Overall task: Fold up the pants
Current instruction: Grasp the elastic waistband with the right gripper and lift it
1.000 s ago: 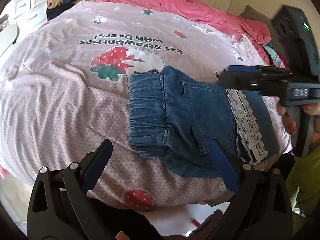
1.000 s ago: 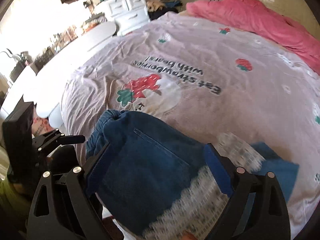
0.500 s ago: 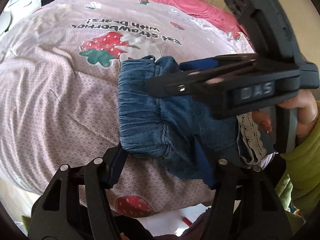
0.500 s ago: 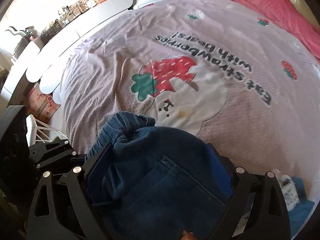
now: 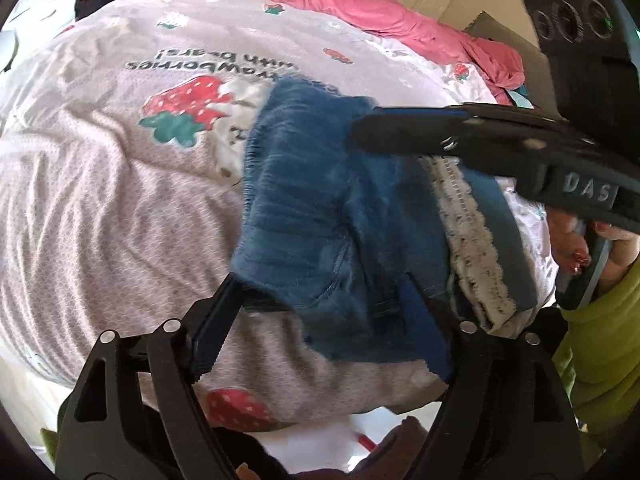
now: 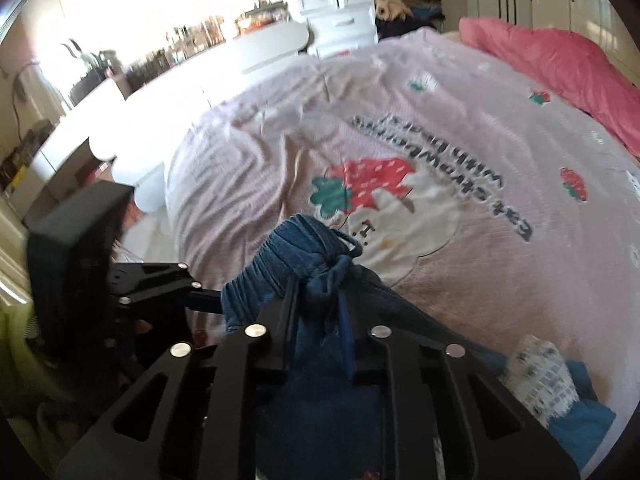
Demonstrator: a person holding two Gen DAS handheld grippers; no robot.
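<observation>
Folded blue denim pants (image 5: 312, 208) with a white lace hem (image 5: 476, 248) lie near the front edge of the bed. My left gripper (image 5: 320, 284) straddles their near edge; its jaws are opening, with denim between them but not pinched. My right gripper (image 5: 360, 132) reaches in from the right and is shut on the far waistband corner. In the right wrist view that gripper (image 6: 316, 292) pinches a bunched knot of the pants (image 6: 280, 272), lifted off the cover. My left gripper (image 6: 200, 300) shows at the left, beside the waistband.
The bed cover (image 5: 100, 200) is pale pink with a strawberry print. A pink blanket (image 5: 360, 8) lies along the far side. White drawers (image 6: 332, 16) and a white table (image 6: 272, 44) stand beyond the bed. A hand (image 5: 568, 236) and green sleeve (image 5: 600, 340) hold the right gripper.
My right gripper swept in over the pants, closed on the far waistband corner and bunched it upward. My left gripper's jaws narrowed around the near edge, then widened again.
</observation>
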